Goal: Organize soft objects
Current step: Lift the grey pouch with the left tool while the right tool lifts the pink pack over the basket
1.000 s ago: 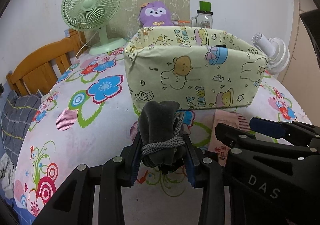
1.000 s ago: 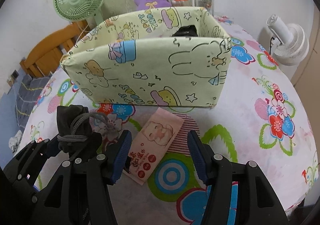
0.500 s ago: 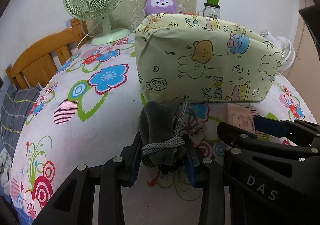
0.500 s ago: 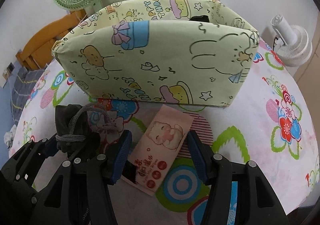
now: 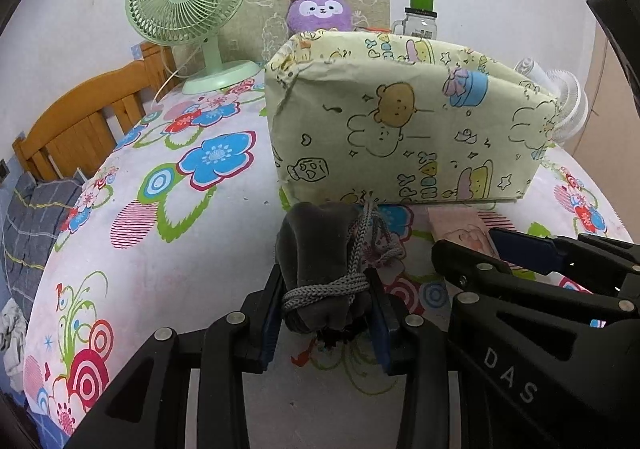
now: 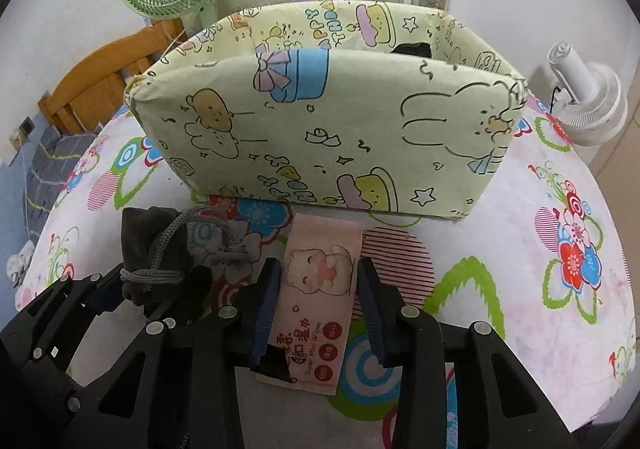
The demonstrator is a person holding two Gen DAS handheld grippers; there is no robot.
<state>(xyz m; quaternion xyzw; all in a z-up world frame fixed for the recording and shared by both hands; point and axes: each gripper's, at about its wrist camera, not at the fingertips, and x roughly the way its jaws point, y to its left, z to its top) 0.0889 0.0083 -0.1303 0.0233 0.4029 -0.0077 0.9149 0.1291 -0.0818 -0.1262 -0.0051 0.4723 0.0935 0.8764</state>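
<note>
Left wrist view: the left tongs (image 5: 326,313) are clamped on a dark grey drawstring pouch (image 5: 320,249), whose grey cord wraps its middle, just in front of the pale green cartoon-print fabric bin (image 5: 400,129) on the flowered table (image 5: 160,269). In the right wrist view the right tongs (image 6: 318,301) are closing around a pink wet-wipes pack (image 6: 320,289) (a cartoon animal printed on it) lying flat on the table just beside the bin's front wall; whether the pads already press its edges I cannot tell. Something black (image 6: 412,49) shows inside the bin.
</note>
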